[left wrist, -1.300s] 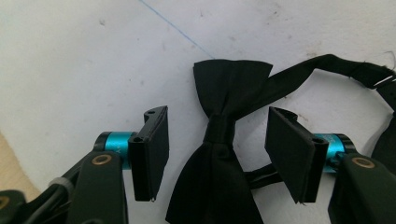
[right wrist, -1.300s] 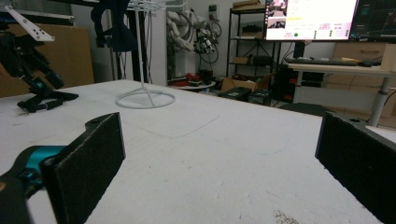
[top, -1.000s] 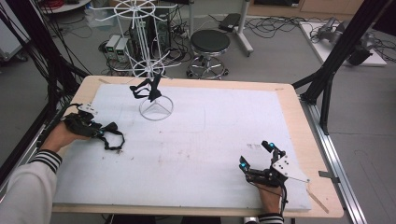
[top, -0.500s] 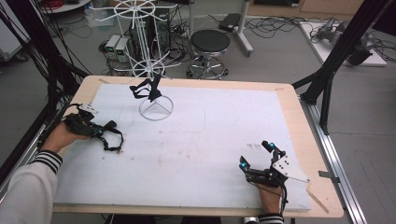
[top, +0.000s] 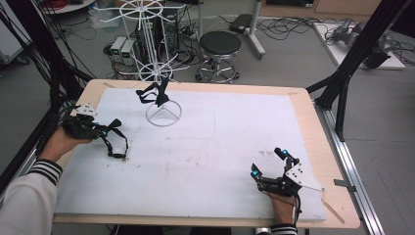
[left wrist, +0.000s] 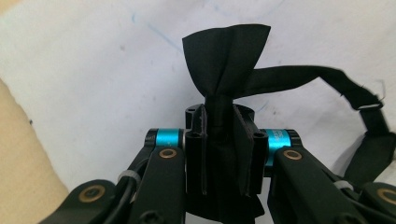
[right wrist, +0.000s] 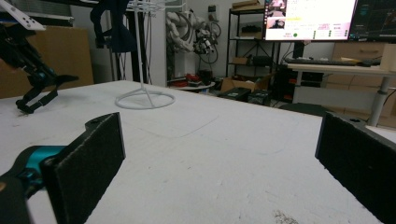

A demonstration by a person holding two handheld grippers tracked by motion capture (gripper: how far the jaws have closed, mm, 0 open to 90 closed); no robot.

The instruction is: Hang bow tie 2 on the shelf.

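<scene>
A black bow tie [left wrist: 226, 51] stands between the jaws of my left gripper [left wrist: 223, 135], which have just been closing and now pinch its knot. Its strap [left wrist: 364, 100] loops away to the right and trails on the white mat. In the high view my left gripper [top: 108, 128] is low over the mat's left edge, with the strap [top: 120, 147] hanging from it. A second black bow tie [top: 155, 93] hangs on a white wire rack [top: 164, 114] at the back. My right gripper [top: 266, 163] rests open at the front right, and its pads [right wrist: 88, 158] hold nothing.
A white mat [top: 235, 142] covers the wooden table [top: 313, 122]. The rack [right wrist: 140, 56] stands far ahead in the right gripper view. Black frame posts [top: 342, 83] rise at both sides. A stool [top: 220, 46] and cables lie on the floor behind.
</scene>
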